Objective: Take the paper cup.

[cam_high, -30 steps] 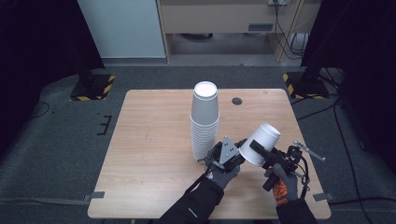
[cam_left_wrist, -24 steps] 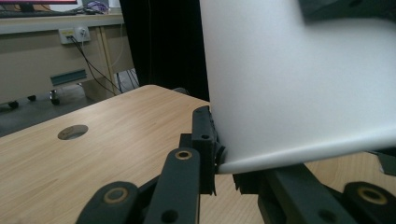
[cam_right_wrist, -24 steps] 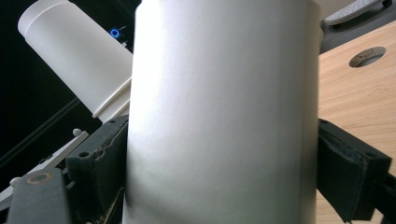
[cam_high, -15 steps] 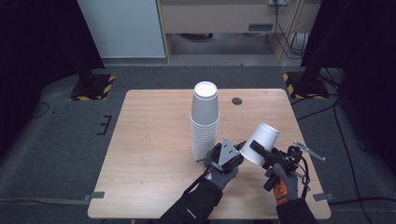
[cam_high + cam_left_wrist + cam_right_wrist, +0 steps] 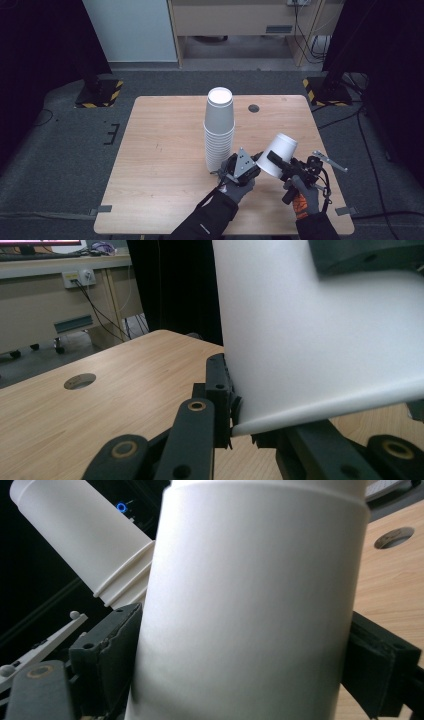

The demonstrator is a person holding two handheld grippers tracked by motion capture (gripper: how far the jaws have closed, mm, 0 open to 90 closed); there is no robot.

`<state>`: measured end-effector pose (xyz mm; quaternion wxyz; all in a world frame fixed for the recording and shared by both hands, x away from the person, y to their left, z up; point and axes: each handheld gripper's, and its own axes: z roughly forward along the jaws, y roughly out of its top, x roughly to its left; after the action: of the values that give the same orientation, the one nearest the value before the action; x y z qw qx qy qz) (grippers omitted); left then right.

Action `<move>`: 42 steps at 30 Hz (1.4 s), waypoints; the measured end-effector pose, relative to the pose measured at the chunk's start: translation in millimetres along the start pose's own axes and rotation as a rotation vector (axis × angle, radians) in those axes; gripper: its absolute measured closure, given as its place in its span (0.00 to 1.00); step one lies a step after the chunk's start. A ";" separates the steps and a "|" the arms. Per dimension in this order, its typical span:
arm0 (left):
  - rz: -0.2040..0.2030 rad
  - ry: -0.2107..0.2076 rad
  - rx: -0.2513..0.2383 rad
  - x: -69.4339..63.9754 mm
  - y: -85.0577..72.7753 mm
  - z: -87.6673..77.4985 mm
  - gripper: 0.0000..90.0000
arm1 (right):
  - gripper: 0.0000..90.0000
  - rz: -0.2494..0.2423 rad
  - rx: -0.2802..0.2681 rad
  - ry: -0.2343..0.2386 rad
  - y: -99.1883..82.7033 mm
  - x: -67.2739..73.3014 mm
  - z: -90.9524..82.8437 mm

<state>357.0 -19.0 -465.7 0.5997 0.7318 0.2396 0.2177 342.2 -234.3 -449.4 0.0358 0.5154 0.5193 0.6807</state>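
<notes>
A single white paper cup (image 5: 279,154) hangs tilted over the table's front right, base up and away. My right gripper (image 5: 274,161) is shut on its wall, one black jaw on each side of the cup (image 5: 250,605). My left gripper (image 5: 256,161) meets the cup's rim from the left. Its jaws have just been closing with the rim between them, and in the left gripper view they (image 5: 245,427) pinch the rim of the cup (image 5: 320,330). A tall stack of upturned white cups (image 5: 219,127) stands at the table's middle, just behind the left hand.
The wooden table (image 5: 165,150) has a round cable hole (image 5: 254,108) near its far edge. The cup stack (image 5: 80,535) leans across the right gripper view behind the held cup. Black stands with hazard-striped feet sit on the floor beyond both far corners.
The left gripper's jaws have drawn in slightly at the cup's rim. Both hands, the held cup and the stack stay where they were.
</notes>
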 end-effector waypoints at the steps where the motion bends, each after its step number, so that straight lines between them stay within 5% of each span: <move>1: -0.001 -0.001 0.001 -0.1 -0.3 -0.7 0.90 | 0.13 -0.002 -0.002 -0.003 0.1 -0.2 0.1; 30: 0.014 -0.044 0.050 1.9 2.6 -19.6 0.93 | 0.04 -0.053 -0.032 -0.033 6.0 -7.9 1.9; 42: 0.032 -0.063 0.083 3.2 4.5 -28.8 0.94 | 0.07 -0.104 -0.055 -0.105 9.5 -15.8 -1.1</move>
<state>342.6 4.4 -455.8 0.5724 0.7664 0.2177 0.1938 353.4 -248.6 -452.8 0.1127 0.5215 0.5238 0.6640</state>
